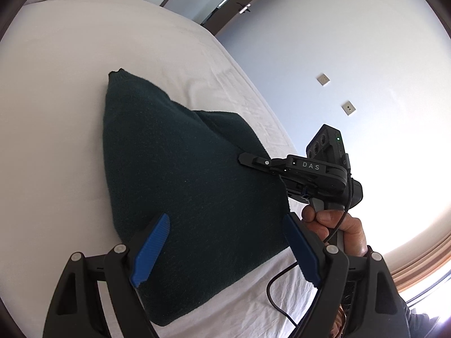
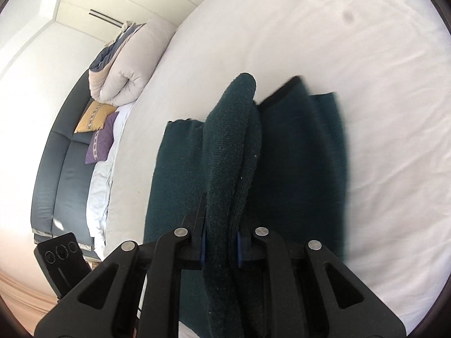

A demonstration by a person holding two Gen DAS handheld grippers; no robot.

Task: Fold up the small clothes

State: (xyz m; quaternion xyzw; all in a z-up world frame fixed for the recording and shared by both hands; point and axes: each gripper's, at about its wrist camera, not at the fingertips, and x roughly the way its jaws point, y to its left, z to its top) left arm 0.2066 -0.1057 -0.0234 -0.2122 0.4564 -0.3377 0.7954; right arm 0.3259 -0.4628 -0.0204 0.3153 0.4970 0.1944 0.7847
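A dark green knitted garment (image 1: 180, 174) lies on the white bed (image 1: 56, 112), one side lifted into a ridge. In the left wrist view my left gripper (image 1: 227, 219) hovers low over the garment's near part, its blue pads (image 1: 152, 248) wide apart and touching nothing. My right gripper (image 1: 255, 162) comes in from the right, held by a person's hand (image 1: 332, 222), pinching the garment's right edge. In the right wrist view the right gripper (image 2: 220, 243) is shut on a raised fold of the green knit (image 2: 228, 146); the rest of the garment (image 2: 304, 155) spreads below, slightly blurred.
A folded pale duvet (image 2: 126, 64), a yellow cushion (image 2: 94, 118) and a purple cushion (image 2: 103, 139) sit beside a grey sofa (image 2: 64, 174) at the bed's left edge. A black cable (image 1: 279, 290) trails over the sheet. The wall (image 1: 324, 56) lies beyond the bed's right edge.
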